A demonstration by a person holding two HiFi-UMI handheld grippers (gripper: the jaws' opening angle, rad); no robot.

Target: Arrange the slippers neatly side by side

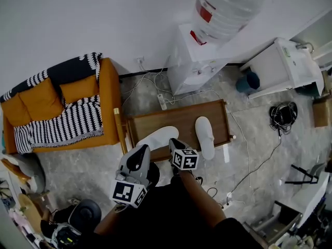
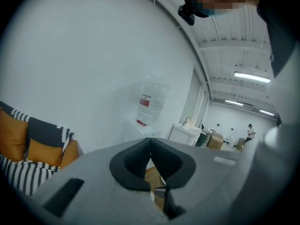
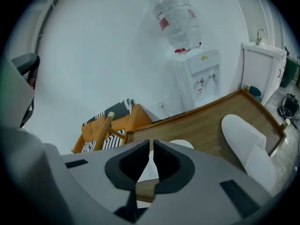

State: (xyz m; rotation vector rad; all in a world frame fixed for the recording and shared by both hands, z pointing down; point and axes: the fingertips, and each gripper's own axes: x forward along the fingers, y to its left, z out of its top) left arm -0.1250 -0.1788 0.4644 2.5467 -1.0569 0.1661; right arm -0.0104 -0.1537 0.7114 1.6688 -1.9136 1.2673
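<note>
Two white slippers lie on a low wooden table (image 1: 181,115). One slipper (image 1: 205,136) lies lengthwise at the right. The other slipper (image 1: 155,137) lies slanted at the left, its near end hidden behind my grippers. My left gripper (image 1: 141,150) hovers at the table's near edge, shut with nothing between its jaws (image 2: 150,142). My right gripper (image 1: 174,141) is above the slanted slipper's near end. In the right gripper view its jaws (image 3: 151,144) stand a thin slit apart, empty, with the slanted slipper (image 3: 180,145) just beyond them and the other slipper (image 3: 248,144) to the right.
An orange sofa (image 1: 62,108) with a striped blanket stands left of the table. A water dispenser (image 1: 199,56) and a white cabinet (image 1: 290,66) stand behind it. Cables (image 1: 155,87) trail over the floor. A person (image 2: 250,131) stands far off.
</note>
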